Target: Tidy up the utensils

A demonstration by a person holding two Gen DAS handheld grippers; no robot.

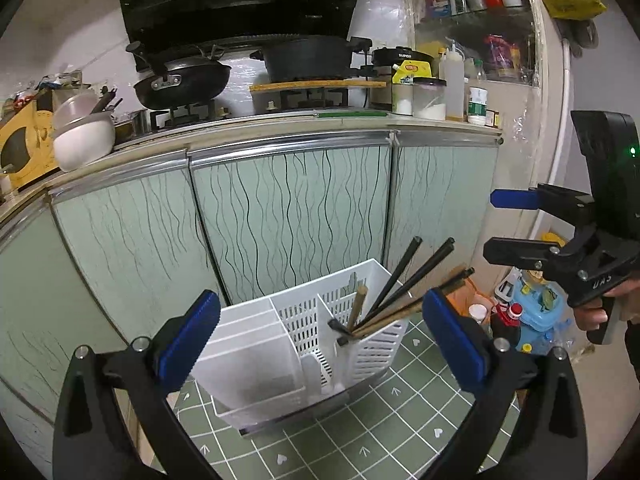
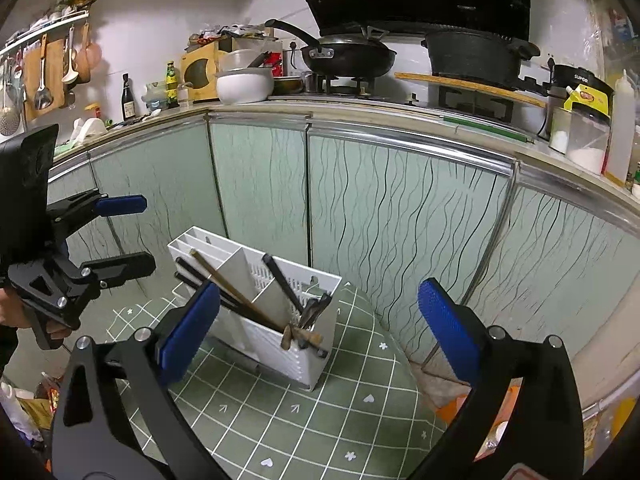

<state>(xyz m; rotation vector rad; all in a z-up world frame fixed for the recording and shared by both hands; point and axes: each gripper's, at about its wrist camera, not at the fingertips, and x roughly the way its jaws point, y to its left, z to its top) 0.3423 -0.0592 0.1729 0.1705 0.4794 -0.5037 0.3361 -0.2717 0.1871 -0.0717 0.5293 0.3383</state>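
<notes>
Item, nearest: my left hand-held gripper [image 1: 320, 336], lower frame of the left view, blue pads spread wide with nothing between them; my right hand-held gripper [image 2: 320, 332], lower frame of the right view, likewise wide apart and empty; neither touches anything.

Item, centre: white utensil caddy [image 1: 256, 360] standing on the green checked surface [image 2: 320, 420], just in front of the pale green cabinet doors [image 1: 288, 208]; divided into compartments; the slatted one at the right end in the left view holds dark chopsticks [image 1: 416, 272] and brown wooden chopsticks [image 1: 404, 314], all leaning out at a slant; the right view shows more dark-handled pieces bunched at the same end, kind unclear.

Item, status: the solid-walled compartment [image 1: 248, 344] appears empty; I see no loose utensils on the surface; I judge the sorting either largely done or awaiting redistribution between compartments, which I cannot tell.

Item, far: stove with black pans [image 1: 180, 80] along the upper frame.
</notes>
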